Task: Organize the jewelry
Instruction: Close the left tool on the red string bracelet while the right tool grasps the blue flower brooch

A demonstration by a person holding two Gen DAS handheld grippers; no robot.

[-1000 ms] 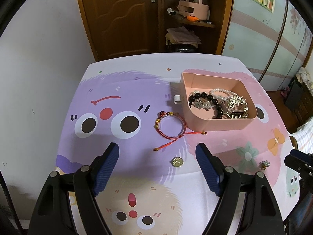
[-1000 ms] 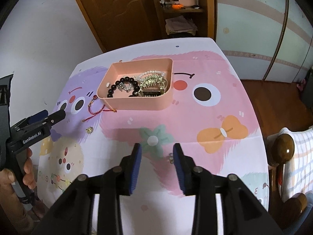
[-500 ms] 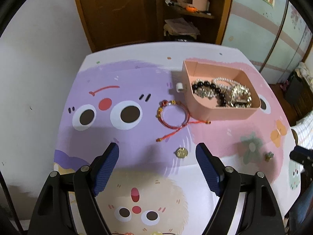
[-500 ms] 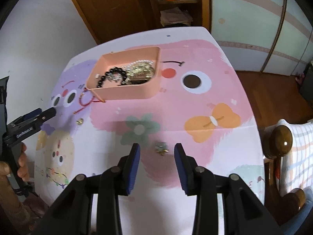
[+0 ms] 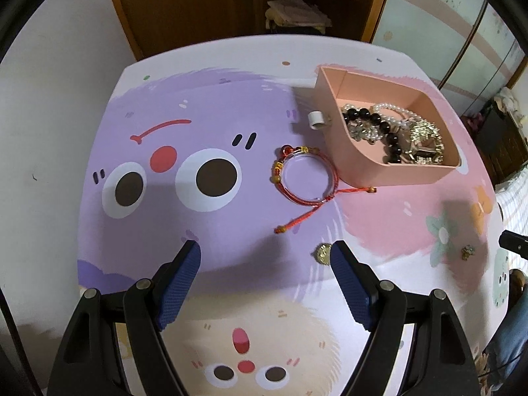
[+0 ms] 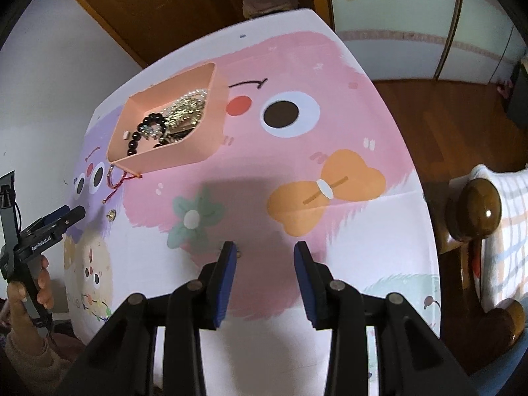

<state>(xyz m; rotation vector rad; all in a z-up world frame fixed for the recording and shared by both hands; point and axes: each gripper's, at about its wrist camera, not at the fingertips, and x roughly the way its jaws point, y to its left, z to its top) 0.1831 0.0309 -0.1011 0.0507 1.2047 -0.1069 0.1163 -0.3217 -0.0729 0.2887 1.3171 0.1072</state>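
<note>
Home room, prob. a bedroom or living room

Ahead of the left gripper (image 5: 265, 260) a table w/ cartoon-print cloth (image 5: 204, 105), behind it a wooden door (image 5: 184, 3) and open shelf w/ folded things (image 5: 297, 13). To the right of the right gripper (image 6: 265, 257): wood floor (image 6: 439, 105), pastel wardrobe doors (image 6: 396, 6), carved wooden chair w/ checked cloth (image 6: 478, 211).

small charm (image 6: 238, 253) half behind tongs' finger (image 6: 227, 274)

I count one pink tray (image 5: 369, 171) on my worktop (image 5: 231, 237), one red cord bracelet (image 5: 305, 178), one gold charm (image 5: 323, 253), one small flower-shaped piece (image 5: 468, 250) and one white ring (image 5: 317, 120). I carry two claws, left (image 5: 265, 257) and right (image 6: 265, 257).
</note>
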